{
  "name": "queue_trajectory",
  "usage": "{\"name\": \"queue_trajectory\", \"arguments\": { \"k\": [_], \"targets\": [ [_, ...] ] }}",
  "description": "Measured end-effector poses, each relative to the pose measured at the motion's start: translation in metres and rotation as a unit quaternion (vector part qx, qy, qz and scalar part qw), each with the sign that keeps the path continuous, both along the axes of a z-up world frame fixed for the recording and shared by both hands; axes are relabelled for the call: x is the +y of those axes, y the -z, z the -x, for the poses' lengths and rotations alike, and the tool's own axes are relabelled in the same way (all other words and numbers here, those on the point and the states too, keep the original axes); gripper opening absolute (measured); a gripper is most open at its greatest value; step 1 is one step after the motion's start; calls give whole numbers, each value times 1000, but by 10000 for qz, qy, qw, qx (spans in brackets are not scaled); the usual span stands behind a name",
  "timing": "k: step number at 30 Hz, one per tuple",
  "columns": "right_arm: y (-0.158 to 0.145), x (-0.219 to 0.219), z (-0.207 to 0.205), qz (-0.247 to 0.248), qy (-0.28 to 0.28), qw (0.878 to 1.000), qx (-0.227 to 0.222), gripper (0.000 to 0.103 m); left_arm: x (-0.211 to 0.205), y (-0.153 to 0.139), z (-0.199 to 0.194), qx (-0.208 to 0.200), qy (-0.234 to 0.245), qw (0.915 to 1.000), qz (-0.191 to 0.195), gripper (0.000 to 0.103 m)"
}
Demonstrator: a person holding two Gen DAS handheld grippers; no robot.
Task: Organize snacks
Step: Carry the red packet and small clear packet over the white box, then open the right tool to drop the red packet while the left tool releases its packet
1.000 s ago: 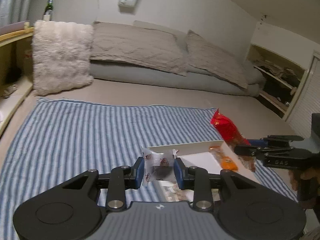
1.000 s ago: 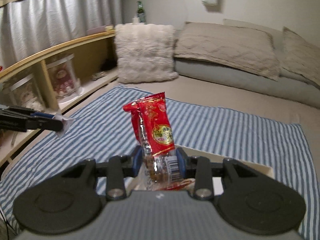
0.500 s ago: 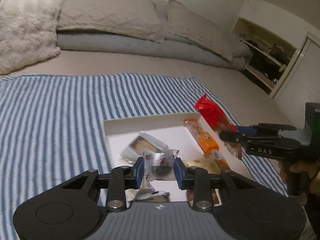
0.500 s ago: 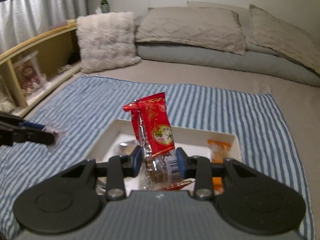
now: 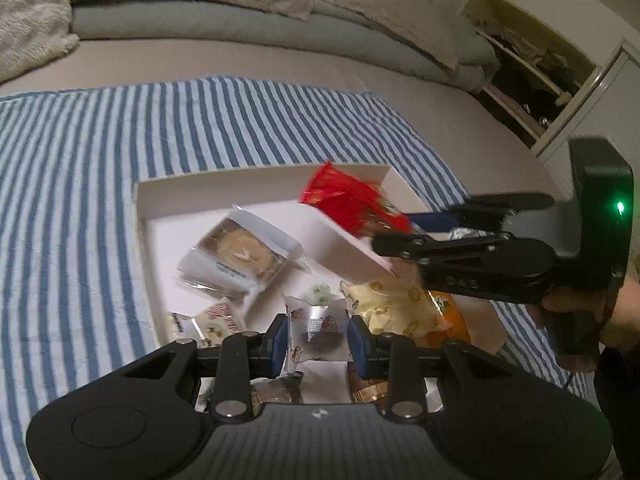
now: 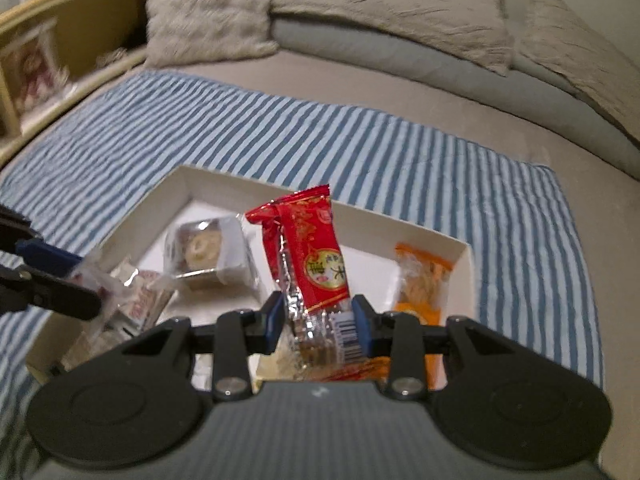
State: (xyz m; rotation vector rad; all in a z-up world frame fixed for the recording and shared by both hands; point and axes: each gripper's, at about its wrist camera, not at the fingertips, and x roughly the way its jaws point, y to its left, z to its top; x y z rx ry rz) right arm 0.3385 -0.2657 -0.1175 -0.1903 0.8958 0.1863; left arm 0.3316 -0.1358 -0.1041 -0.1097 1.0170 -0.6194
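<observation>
A shallow white box (image 5: 260, 182) (image 6: 188, 188) lies on a blue striped cloth and holds several wrapped snacks. My left gripper (image 5: 318, 338) is shut on a small clear-and-silver wrapped snack (image 5: 316, 330) and holds it over the box's near part. My right gripper (image 6: 318, 326) is shut on a red snack packet (image 6: 310, 258), upright over the box; it also shows in the left wrist view (image 5: 348, 204). The right gripper (image 5: 404, 236) comes in from the right there. The left gripper (image 6: 60, 276) shows at the left edge of the right wrist view.
In the box lie a clear-packed round cake (image 5: 240, 252) (image 6: 200, 250), a yellow packet (image 5: 396, 306) and an orange packet (image 6: 422, 280). The striped cloth (image 5: 80, 180) covers a bed with grey pillows (image 6: 392, 4) and a fluffy cushion (image 6: 208, 12). Wooden shelves (image 6: 44, 52) stand at the left.
Both grippers have moved forward and tilted down over the box, each keeping hold of its snack. The box now fills the middle of both views.
</observation>
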Motion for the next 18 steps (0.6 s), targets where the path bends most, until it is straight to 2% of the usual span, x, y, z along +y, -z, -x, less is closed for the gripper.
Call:
{"name": "queue_trajectory", "arguments": {
  "k": [4,9,12,18],
  "targets": [
    [10,6,-14,123,-185,9997,113,43,-8,11,-7,119,58,9999,-76,35],
    [16,9,-26,248,-249,9994,-37,44,-12,18,-13,198,23,9997,-156,35],
    [15,5,-28,400,77,9986,-330,49,-14,21,-15,236,22,9995,-195,35],
    [12,-14,-29,93,441,9988,-198,49,-16,23,-18,246,16,9993,-276,35]
  ]
}}
